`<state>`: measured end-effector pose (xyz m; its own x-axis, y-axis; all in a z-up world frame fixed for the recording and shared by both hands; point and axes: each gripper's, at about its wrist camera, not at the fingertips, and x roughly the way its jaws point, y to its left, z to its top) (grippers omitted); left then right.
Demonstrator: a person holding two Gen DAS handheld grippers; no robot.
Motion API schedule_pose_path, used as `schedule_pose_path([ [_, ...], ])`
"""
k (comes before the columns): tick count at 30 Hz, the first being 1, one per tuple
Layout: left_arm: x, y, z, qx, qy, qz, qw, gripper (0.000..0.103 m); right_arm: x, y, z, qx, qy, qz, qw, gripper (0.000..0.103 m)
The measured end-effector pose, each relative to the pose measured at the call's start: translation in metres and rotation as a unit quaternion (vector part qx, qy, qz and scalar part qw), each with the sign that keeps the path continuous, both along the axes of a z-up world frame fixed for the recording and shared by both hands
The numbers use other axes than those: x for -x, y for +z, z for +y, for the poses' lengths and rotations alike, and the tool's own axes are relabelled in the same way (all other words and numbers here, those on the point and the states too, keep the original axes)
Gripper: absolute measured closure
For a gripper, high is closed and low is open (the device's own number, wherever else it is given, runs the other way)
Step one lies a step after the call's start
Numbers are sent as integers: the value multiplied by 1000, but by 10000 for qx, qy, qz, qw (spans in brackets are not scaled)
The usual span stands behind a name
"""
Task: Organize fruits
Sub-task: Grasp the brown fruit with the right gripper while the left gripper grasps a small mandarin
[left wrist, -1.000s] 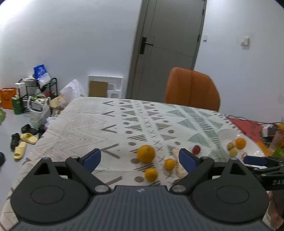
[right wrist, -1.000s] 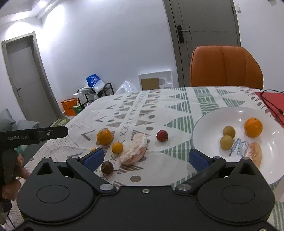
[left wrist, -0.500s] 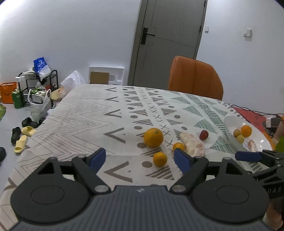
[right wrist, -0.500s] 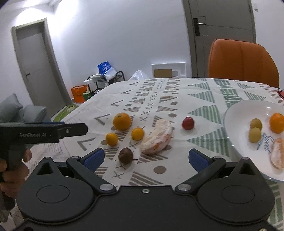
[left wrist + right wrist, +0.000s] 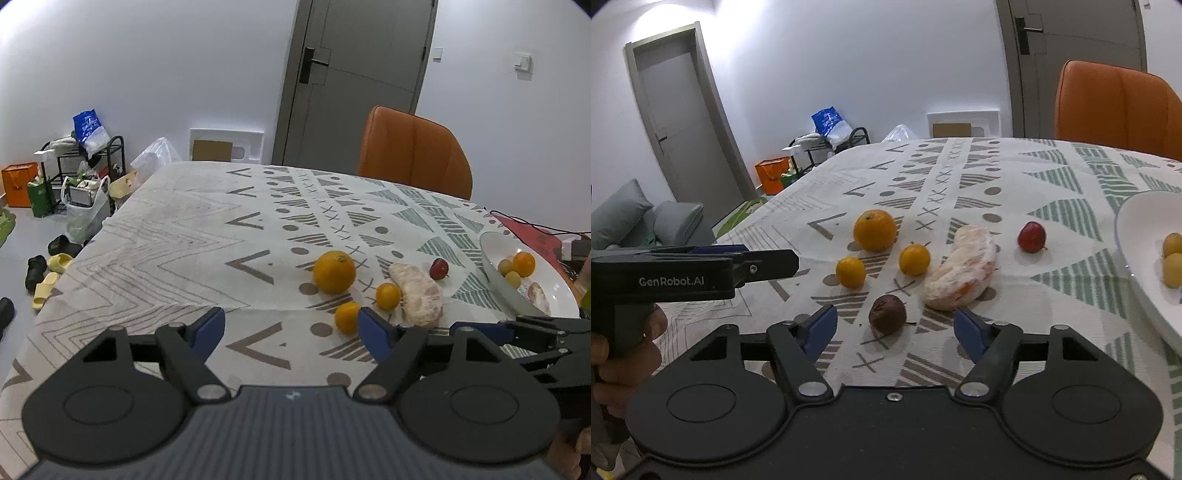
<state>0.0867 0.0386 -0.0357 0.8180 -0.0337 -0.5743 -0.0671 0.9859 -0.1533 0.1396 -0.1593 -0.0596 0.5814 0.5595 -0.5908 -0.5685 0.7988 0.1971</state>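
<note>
Brown fruit (image 5: pixel 887 314) between spread right gripper (image 5: pixel 892 328) fingers, untouched.

A matt woven cloth with grey and green patterns (image 5: pixel 1015 173) covers the surface. The white round plate (image 5: pixel 495 258) at right looks glossy and smooth; the far orange chair (image 5: pixel 1115 107) smooth, leather-like.

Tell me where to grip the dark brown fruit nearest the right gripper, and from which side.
Grip the dark brown fruit across its round middle, coming straight forward and down with the open right gripper. It already sits between the fingers, apart from the peeled segment; avoid the thin stem on its right.
</note>
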Motion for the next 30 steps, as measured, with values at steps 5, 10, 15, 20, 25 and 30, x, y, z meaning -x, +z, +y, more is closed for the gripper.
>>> schedule_pose_path([
  [5,-2,-3,0,9,-35,52,10000,26,-2,-5,4,-10,85,90,9999,67],
  [10,-6,-4,-3,4,-79,81,9999,26,-4,-1,-3,-180,52,125,9997,81],
  [15,-11,-6,-10,13,-153,78,9999,26,-4,6,-15,-190,-50,2,9998,82],
  [20,-17,-6,-22,0,-261,55,9996,28,-4,8,-26,-158,-178,-68,9997,82],
  [25,-24,-10,-32,-3,-345,111,9993,37,-3,11,-40,-193,-324,-94,9992,82],
  [30,-34,-15,-38,60,-305,230,9993,50,-3,14,-54,-208,-477,-151,9985,82],
])
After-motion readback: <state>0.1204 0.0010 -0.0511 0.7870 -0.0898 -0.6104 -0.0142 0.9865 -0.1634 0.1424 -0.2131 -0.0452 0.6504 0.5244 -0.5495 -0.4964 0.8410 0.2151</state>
